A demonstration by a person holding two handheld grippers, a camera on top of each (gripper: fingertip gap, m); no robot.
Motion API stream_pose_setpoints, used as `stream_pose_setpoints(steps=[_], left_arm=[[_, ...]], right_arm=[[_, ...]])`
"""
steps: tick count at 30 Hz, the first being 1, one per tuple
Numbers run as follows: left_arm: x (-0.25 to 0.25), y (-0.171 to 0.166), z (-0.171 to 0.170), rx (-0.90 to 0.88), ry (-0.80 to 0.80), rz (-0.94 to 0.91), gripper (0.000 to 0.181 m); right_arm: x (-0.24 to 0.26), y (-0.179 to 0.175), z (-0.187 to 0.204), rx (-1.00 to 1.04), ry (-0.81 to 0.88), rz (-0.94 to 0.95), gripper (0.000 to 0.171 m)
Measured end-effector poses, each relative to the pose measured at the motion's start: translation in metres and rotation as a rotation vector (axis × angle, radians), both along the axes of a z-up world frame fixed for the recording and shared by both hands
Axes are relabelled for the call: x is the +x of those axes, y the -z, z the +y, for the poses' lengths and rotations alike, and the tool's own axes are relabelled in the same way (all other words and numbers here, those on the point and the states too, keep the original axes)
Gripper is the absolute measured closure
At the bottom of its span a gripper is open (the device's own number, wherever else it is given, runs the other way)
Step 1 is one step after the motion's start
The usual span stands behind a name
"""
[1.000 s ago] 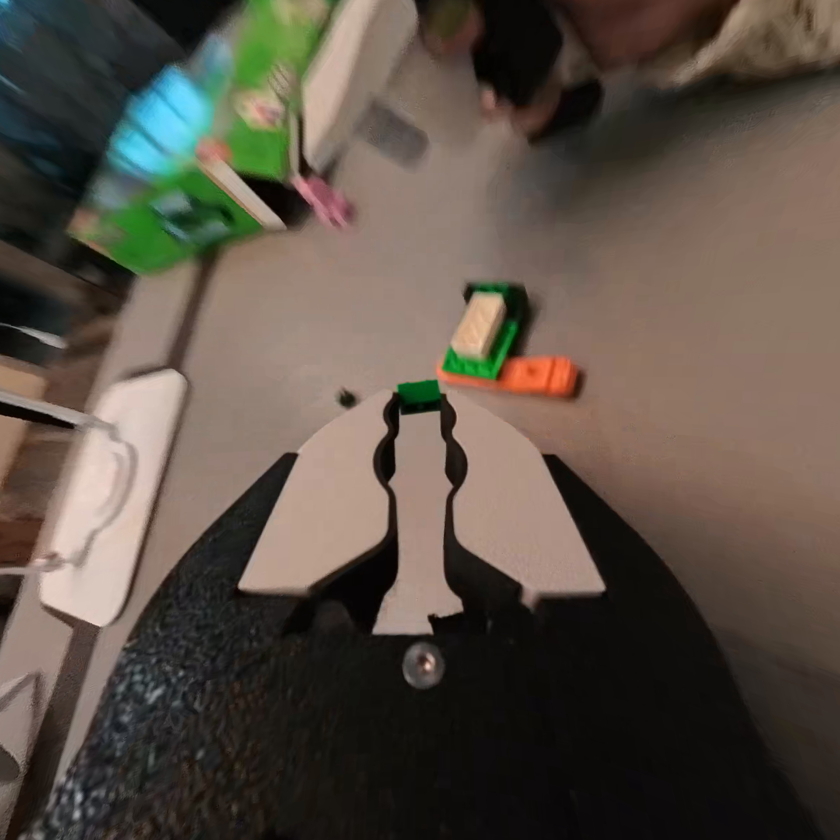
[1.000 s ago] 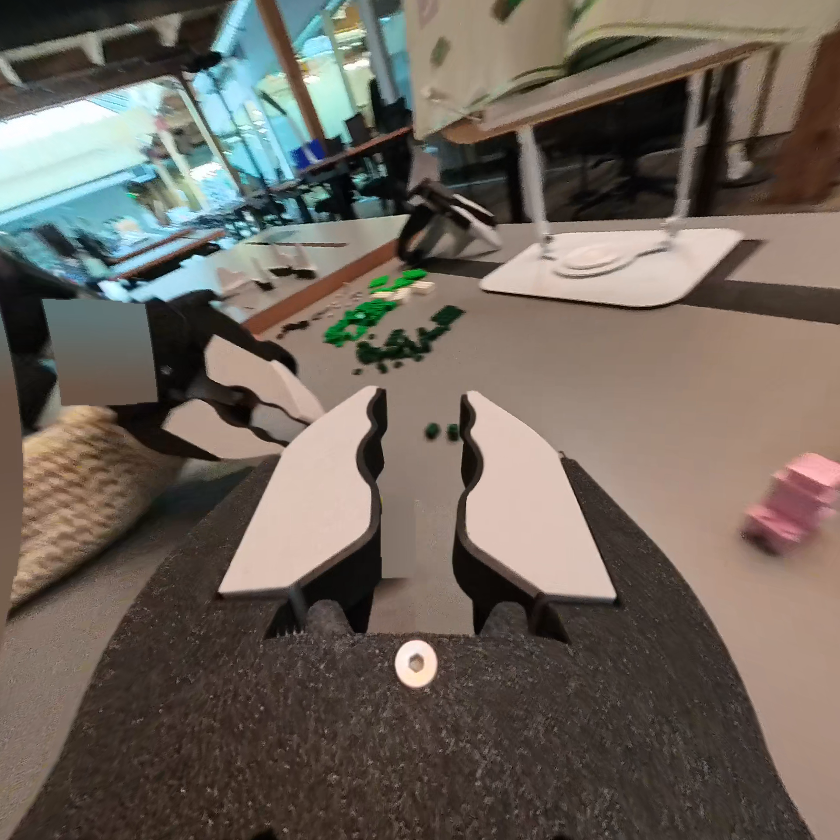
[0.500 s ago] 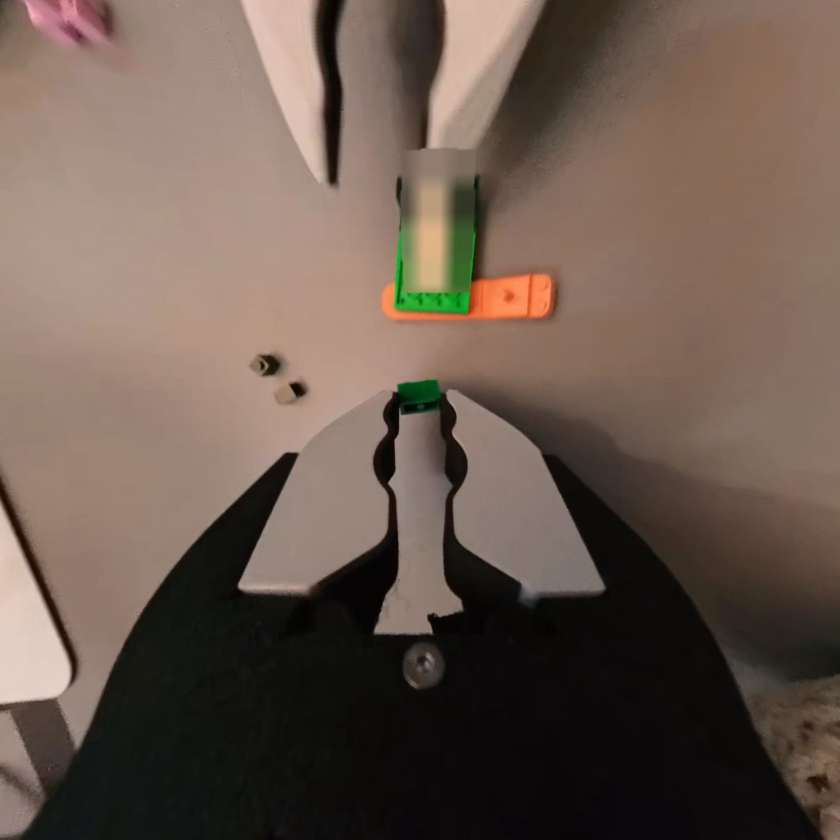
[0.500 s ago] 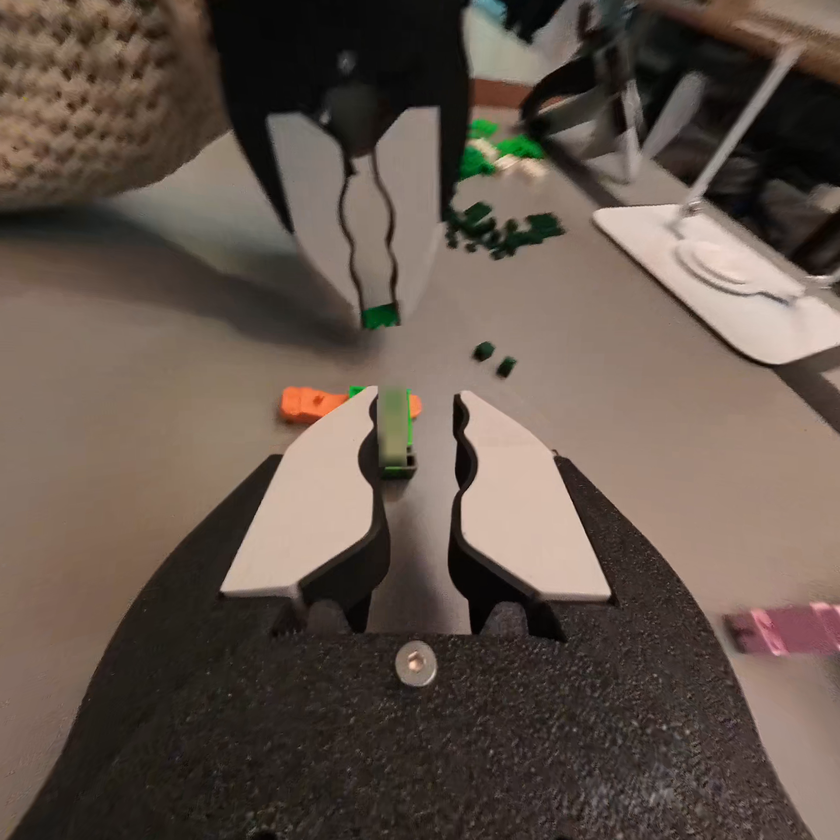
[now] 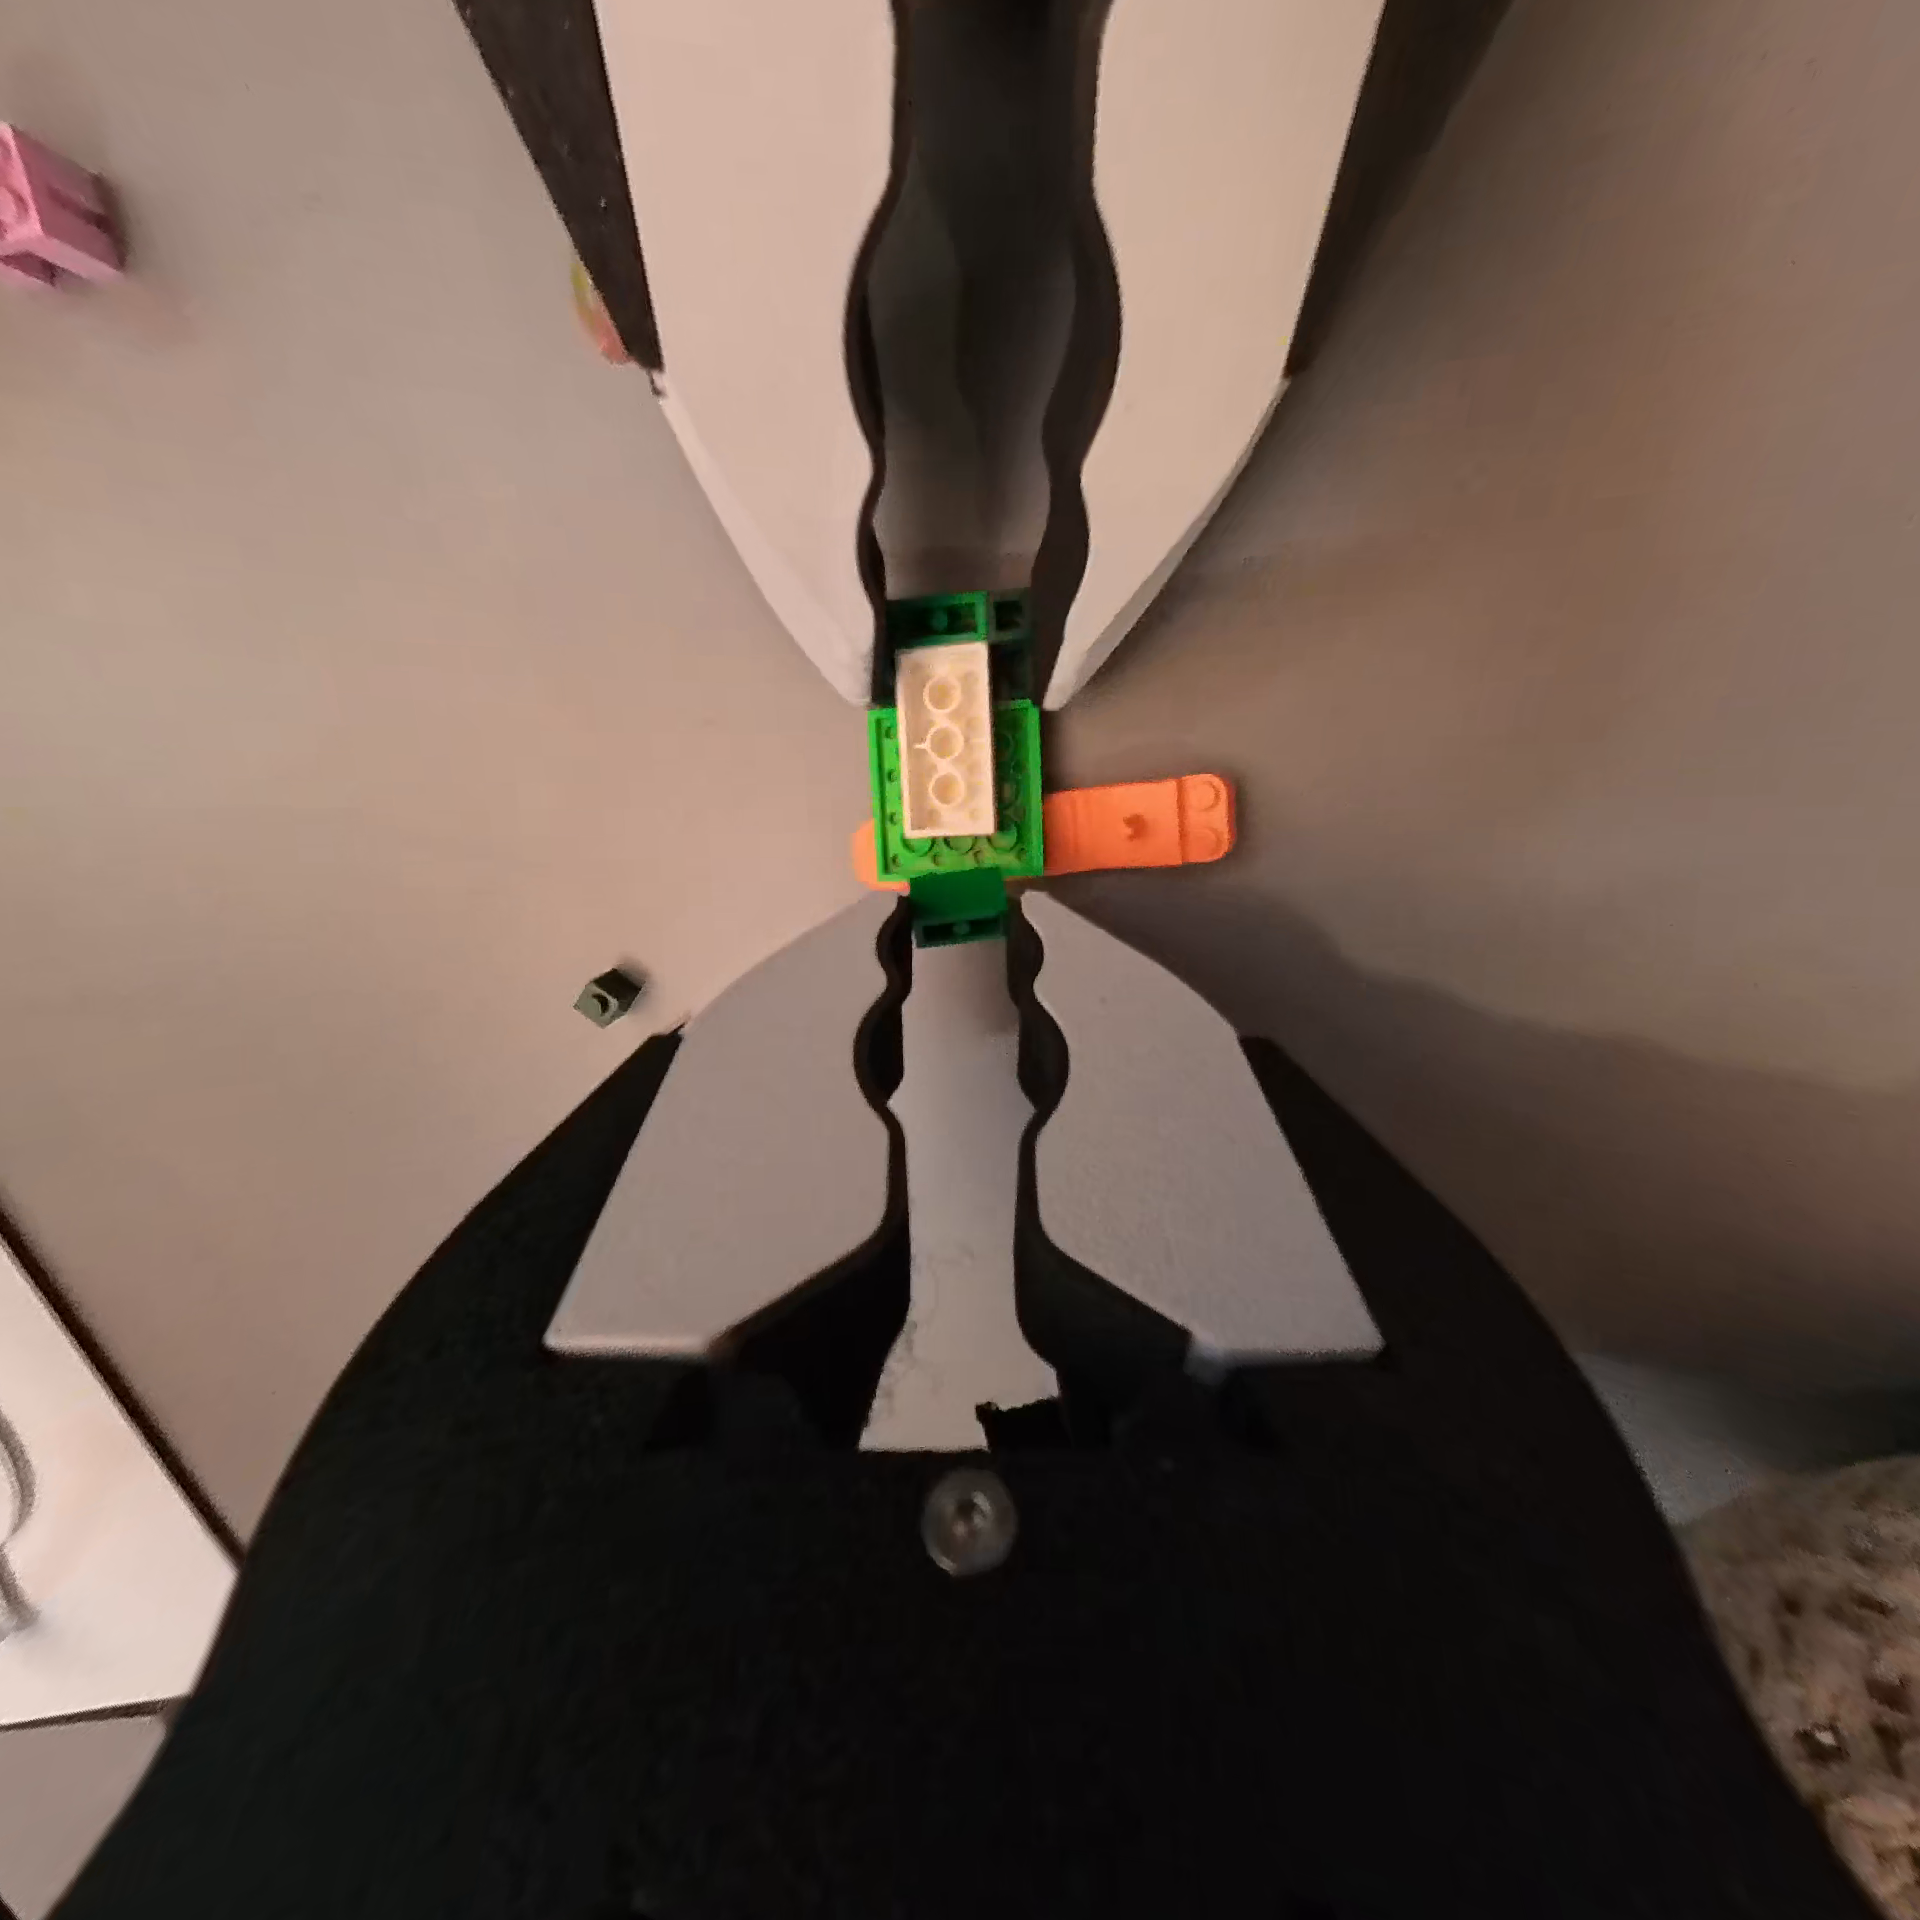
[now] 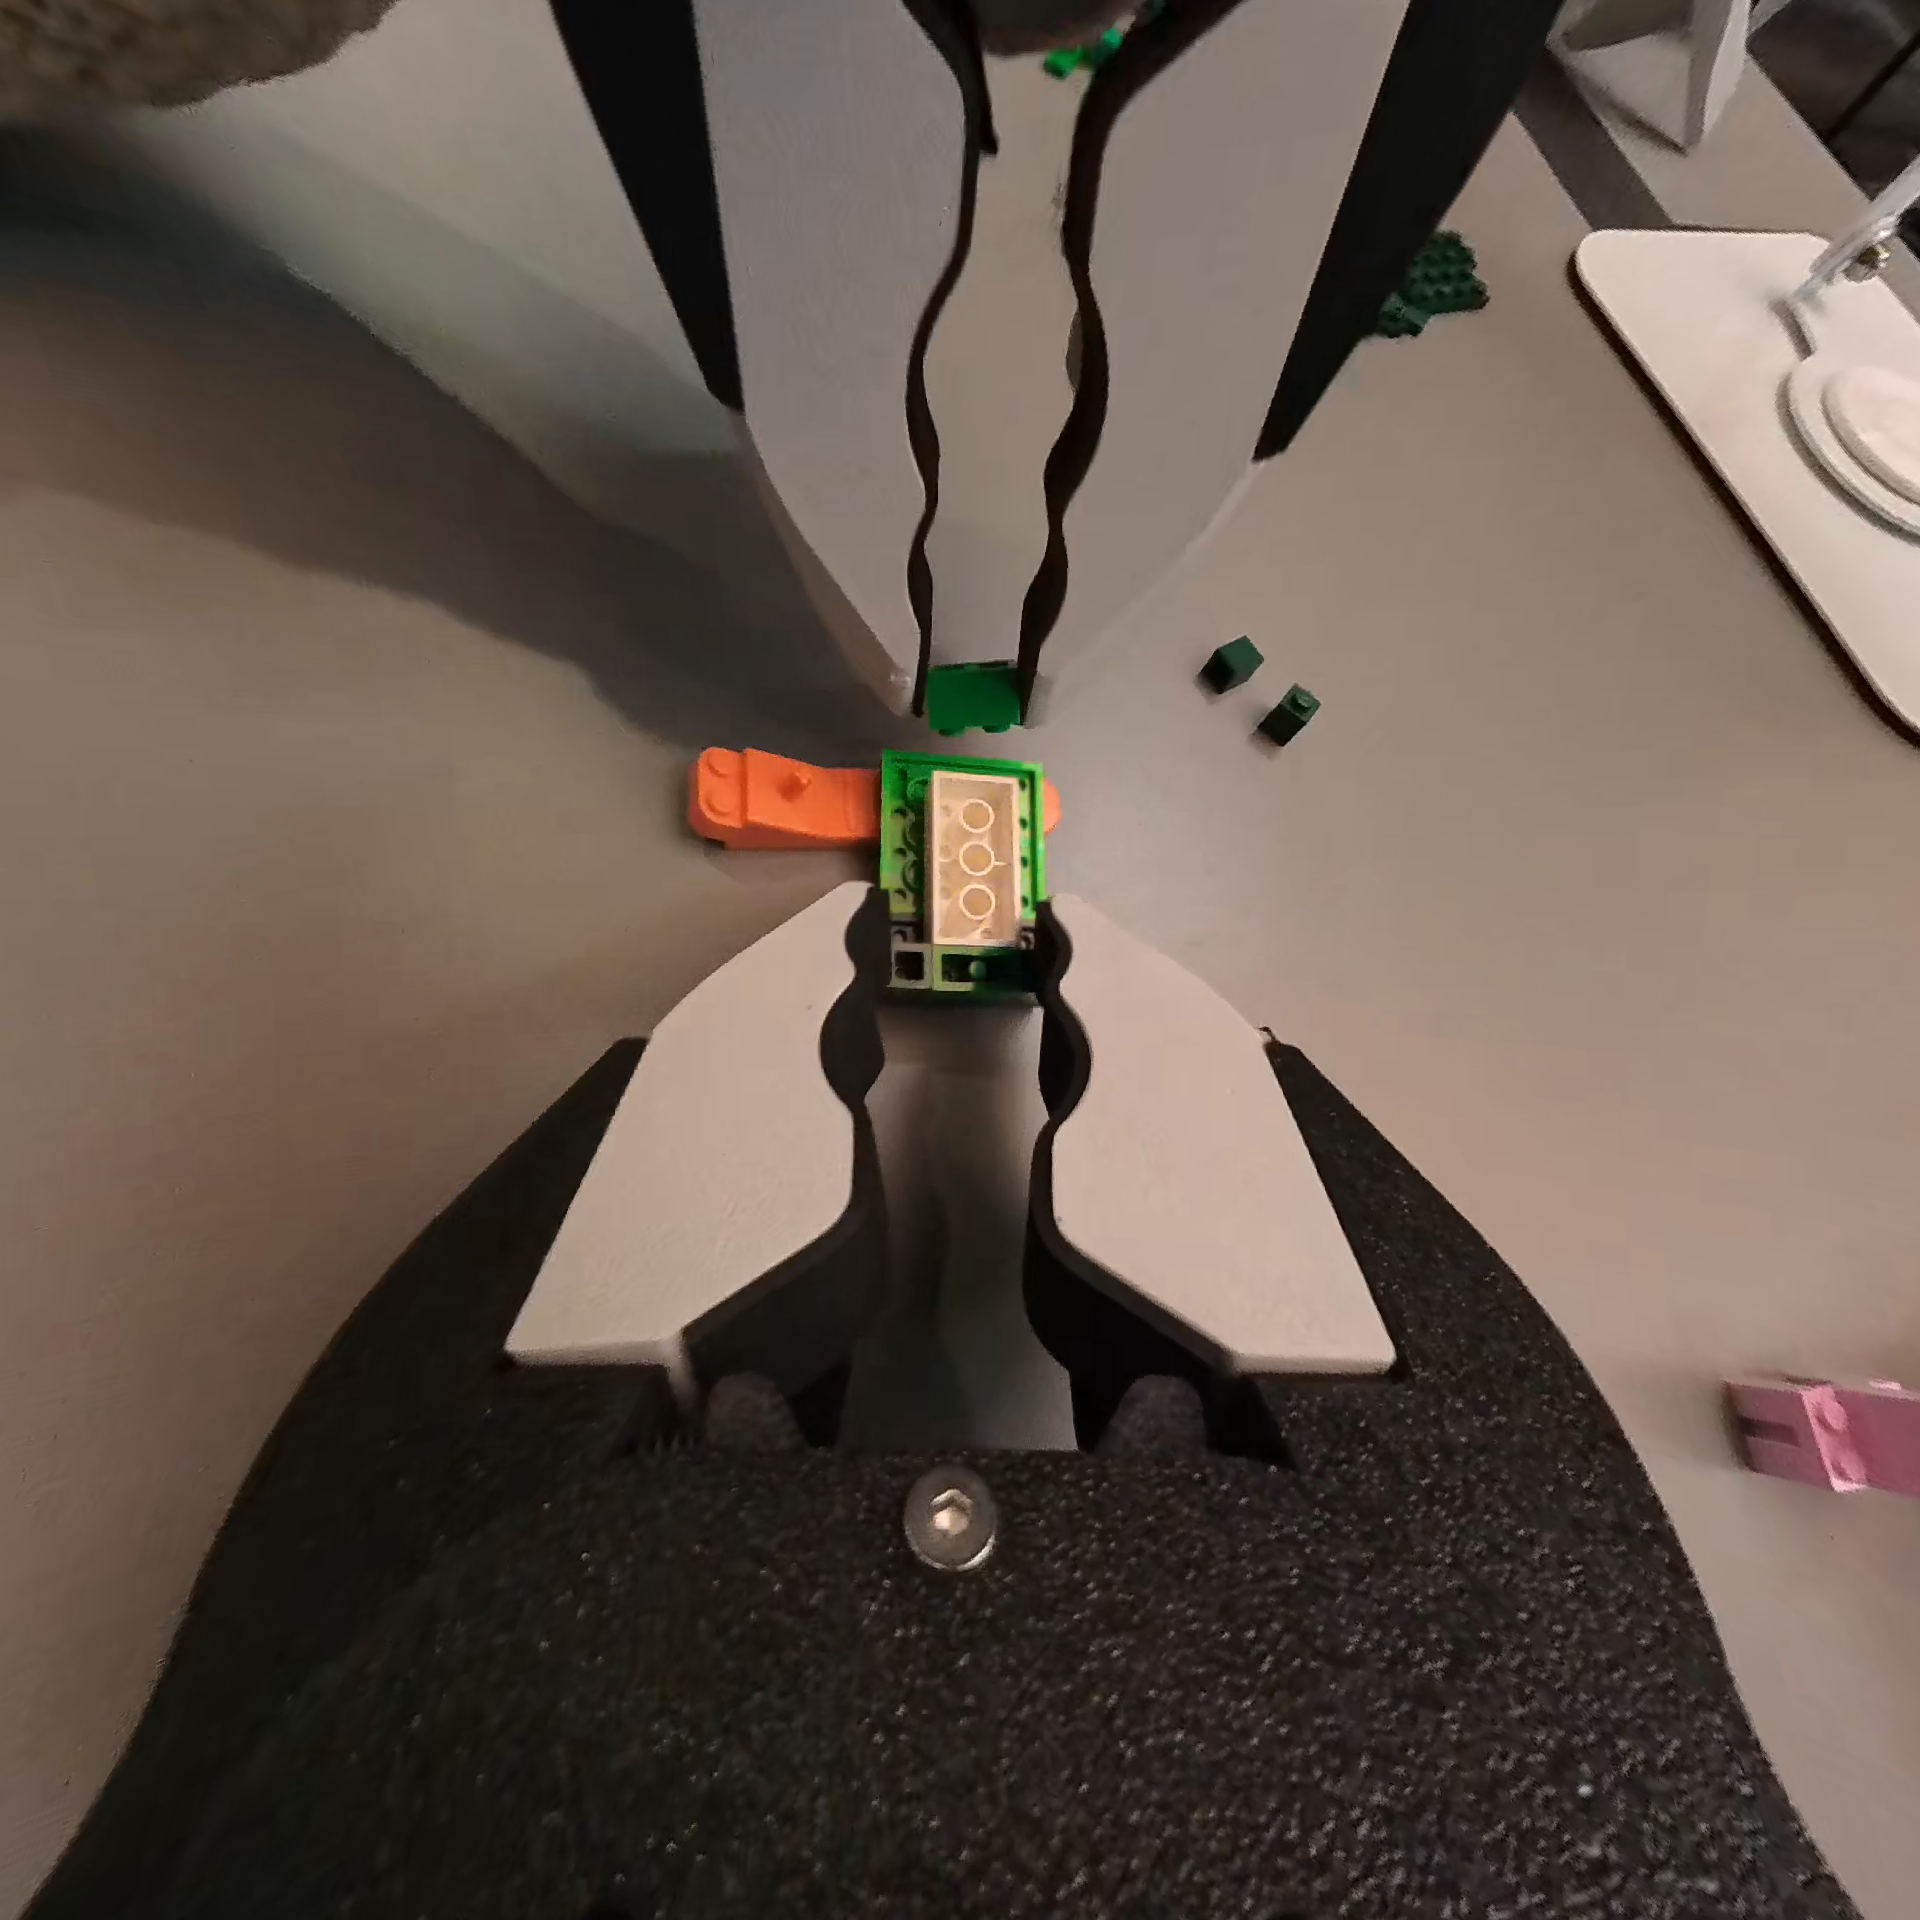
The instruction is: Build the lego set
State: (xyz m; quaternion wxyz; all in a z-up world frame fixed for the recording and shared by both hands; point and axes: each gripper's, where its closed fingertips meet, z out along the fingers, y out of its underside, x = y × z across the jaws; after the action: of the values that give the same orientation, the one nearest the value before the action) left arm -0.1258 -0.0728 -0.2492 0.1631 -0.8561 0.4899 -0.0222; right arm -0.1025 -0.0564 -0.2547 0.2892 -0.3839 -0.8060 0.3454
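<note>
A bright green plate assembly (image 5: 1018,774) with a white brick (image 5: 945,753) on it lies on the grey table, joined to an orange brick separator (image 5: 1138,821). My right gripper (image 6: 958,925) is closed against the two long sides of the assembly (image 6: 904,821) at its near end. It shows from the far side in the left wrist view (image 5: 961,675). My left gripper (image 5: 956,920) is shut on a small green brick (image 5: 956,899), held right at the assembly's other end. In the right wrist view a thin gap shows between this brick (image 6: 971,698) and the assembly.
Two small dark green bricks (image 6: 1231,665) (image 6: 1288,714) lie beside the assembly. A pink lego piece (image 6: 1818,1434) sits to one side. A white stand base (image 6: 1745,416) and a pile of dark green pieces (image 6: 1439,281) lie farther off. A knitted sleeve (image 5: 1849,1662) is at the edge. The grippers are tip to tip, or close to it. About 15 cm separates my right fingertips from the pink lego piece (image 6: 1818,1434).
Both grippers have come down onto the assembly from opposite ends. The right gripper now has the assembly's end between its fingers. The left still holds the green brick, now at the assembly.
</note>
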Motion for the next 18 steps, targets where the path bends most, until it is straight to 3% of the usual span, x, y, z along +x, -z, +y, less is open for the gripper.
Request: stream_pose_setpoints(steps=[10, 18], left_arm=[[-0.0029, 0.0091, -0.0021, -0.085, -0.025, 0.029, 0.165], [0.0008, 0.0087, 0.0007, -0.110, -0.027, 0.036, 0.165]], right_arm=[[0.0015, -0.0024, 0.0003, -0.041, 0.001, -0.006, 0.140], [0.0021, 0.0011, -0.0009, -0.016, -0.006, -0.018, 0.147]])
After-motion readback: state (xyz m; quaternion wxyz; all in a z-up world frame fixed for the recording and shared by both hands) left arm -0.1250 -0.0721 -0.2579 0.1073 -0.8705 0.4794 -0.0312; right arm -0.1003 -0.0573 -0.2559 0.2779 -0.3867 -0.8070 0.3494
